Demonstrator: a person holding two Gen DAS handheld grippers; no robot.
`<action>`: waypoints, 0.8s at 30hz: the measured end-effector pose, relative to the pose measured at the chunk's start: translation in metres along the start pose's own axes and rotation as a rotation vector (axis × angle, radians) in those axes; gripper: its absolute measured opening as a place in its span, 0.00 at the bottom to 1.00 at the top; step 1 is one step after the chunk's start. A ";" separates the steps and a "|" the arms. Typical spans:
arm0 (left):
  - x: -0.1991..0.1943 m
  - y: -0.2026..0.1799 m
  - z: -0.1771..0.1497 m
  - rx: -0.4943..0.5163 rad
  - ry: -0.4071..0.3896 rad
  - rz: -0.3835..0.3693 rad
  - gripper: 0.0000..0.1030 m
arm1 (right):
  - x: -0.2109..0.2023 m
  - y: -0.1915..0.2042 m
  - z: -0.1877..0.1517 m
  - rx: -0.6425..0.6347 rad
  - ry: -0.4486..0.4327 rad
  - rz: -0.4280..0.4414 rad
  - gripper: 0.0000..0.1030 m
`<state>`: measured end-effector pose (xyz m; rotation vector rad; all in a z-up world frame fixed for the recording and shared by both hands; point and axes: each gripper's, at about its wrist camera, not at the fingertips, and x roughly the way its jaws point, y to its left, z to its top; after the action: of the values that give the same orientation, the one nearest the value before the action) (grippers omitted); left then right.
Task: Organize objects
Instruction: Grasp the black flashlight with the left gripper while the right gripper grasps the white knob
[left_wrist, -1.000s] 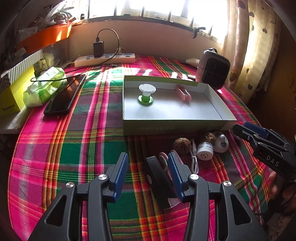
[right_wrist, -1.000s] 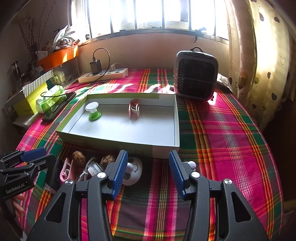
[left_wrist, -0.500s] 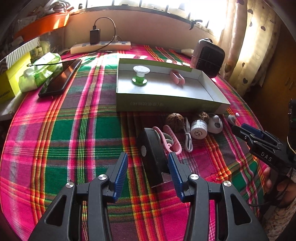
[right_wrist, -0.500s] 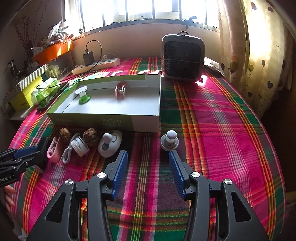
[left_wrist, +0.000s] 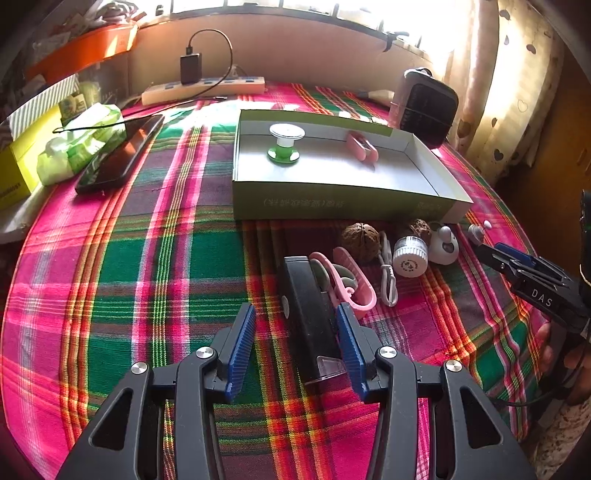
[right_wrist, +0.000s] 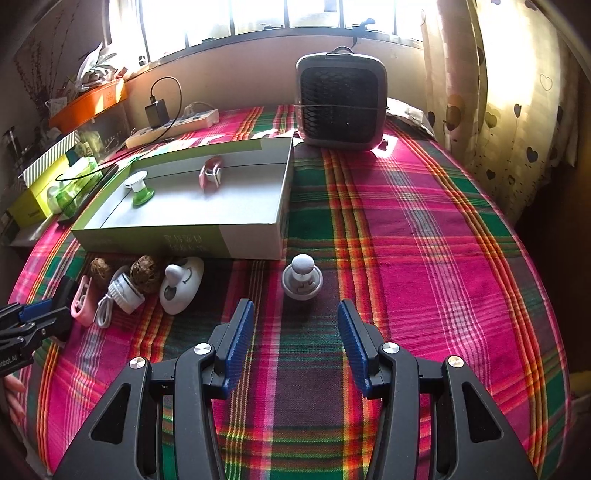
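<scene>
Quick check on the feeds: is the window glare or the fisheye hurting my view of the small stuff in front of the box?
Left wrist view: the window is blown out white and straight edges bow, but the walnut and black stapler stay sharp. Right wrist view: the panes overexpose and sun washes the curtain, yet the white knob ahead of the right claw reads clearly, casting a soft shadow.

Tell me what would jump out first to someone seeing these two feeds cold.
The loud pink-and-green plaid cloth covers the whole table. On it sits a shallow open box holding only a green-and-white spool and a pink clip, with a row of small items along the box's near wall. The right gripper is open just short of a white knob; the left gripper is open around a black stapler.
</scene>
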<state>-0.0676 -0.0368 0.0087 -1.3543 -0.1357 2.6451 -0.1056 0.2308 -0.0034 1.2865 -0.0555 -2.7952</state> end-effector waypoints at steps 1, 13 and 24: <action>0.001 0.000 0.001 0.003 -0.001 0.006 0.42 | 0.003 -0.002 0.001 0.003 0.011 0.003 0.47; 0.009 0.006 0.012 0.005 -0.010 0.061 0.42 | 0.020 -0.004 0.016 -0.082 0.043 -0.018 0.52; 0.013 0.009 0.016 0.001 -0.012 0.092 0.42 | 0.020 -0.005 0.017 -0.098 0.042 -0.006 0.50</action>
<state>-0.0893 -0.0431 0.0066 -1.3774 -0.0753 2.7284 -0.1316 0.2341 -0.0083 1.3232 0.0864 -2.7368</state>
